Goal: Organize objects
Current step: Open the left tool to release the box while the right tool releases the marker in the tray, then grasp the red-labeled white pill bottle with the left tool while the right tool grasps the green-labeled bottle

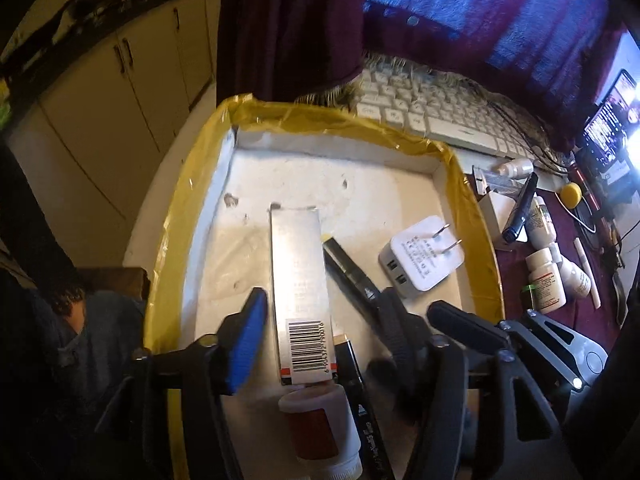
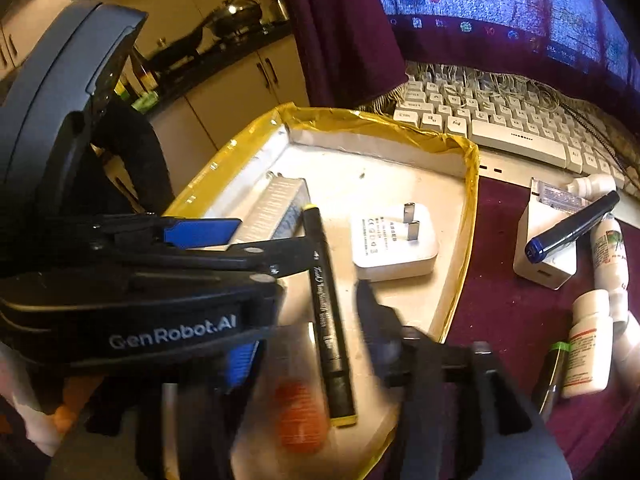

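Observation:
A white tray with yellow taped rim (image 1: 476, 200) (image 2: 472, 168) holds a long white barcode box (image 1: 300, 272) (image 2: 276, 208), a black marker (image 1: 348, 268) (image 2: 328, 304), a white USB charger plug (image 1: 420, 256) (image 2: 392, 244) and a small white bottle with an orange label (image 1: 316, 428) (image 2: 300, 412). My left gripper (image 1: 320, 336) is open over the tray, its fingers either side of the box. It also shows in the right wrist view (image 2: 256, 240). My right gripper (image 2: 308, 344) is open above the marker and bottle; its blurred finger shows in the left wrist view (image 1: 400, 336).
On the maroon cloth right of the tray lie a white box (image 2: 544, 248), a blue pen (image 2: 568, 224), several white medicine bottles (image 2: 588, 344) (image 1: 546, 280) and a yellow ball (image 1: 570, 194). A white keyboard (image 2: 500, 128) sits behind; a lit phone (image 1: 612, 120) stands far right.

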Available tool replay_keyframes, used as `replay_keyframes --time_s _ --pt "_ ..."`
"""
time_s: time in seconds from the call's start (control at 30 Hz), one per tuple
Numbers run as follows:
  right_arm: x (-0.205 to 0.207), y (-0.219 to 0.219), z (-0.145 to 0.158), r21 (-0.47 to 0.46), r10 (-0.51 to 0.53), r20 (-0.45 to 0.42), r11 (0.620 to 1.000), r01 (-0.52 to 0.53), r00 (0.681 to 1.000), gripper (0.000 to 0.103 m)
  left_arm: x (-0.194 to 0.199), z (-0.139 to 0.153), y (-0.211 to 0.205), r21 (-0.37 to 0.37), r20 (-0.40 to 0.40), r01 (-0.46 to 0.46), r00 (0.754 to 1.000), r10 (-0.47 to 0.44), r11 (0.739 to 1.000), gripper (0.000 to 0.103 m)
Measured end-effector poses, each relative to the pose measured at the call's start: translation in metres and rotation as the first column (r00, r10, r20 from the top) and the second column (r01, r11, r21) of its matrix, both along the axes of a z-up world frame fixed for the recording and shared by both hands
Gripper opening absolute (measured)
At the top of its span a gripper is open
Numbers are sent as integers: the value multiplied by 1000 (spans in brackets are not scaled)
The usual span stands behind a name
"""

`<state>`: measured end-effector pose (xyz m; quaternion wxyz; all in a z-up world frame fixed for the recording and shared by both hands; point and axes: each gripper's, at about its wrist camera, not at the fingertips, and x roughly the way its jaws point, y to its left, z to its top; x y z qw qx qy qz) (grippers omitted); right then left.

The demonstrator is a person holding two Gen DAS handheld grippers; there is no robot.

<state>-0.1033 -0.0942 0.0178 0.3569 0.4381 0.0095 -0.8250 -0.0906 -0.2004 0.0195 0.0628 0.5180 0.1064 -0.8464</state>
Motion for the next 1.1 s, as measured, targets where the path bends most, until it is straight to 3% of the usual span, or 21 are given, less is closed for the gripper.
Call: replay_keyframes --time_s 0.33,0.57,0.83,1.1 --pt "23 35 16 -122 67 24 990 -63 997 54 25 40 8 37 -158 0 987 5 999 58" --pt "55 92 31 -162 58 -62 984 -68 996 54 27 53 47 60 -226 66 973 -50 996 58" --pt "56 169 16 -86 -117 -57 990 112 991 54 9 50 106 24 -201 151 969 -143 988 59" --pt "23 234 -1 -23 -309 26 951 309 951 54 -7 35 162 -10 -124 219 968 -218 976 59"
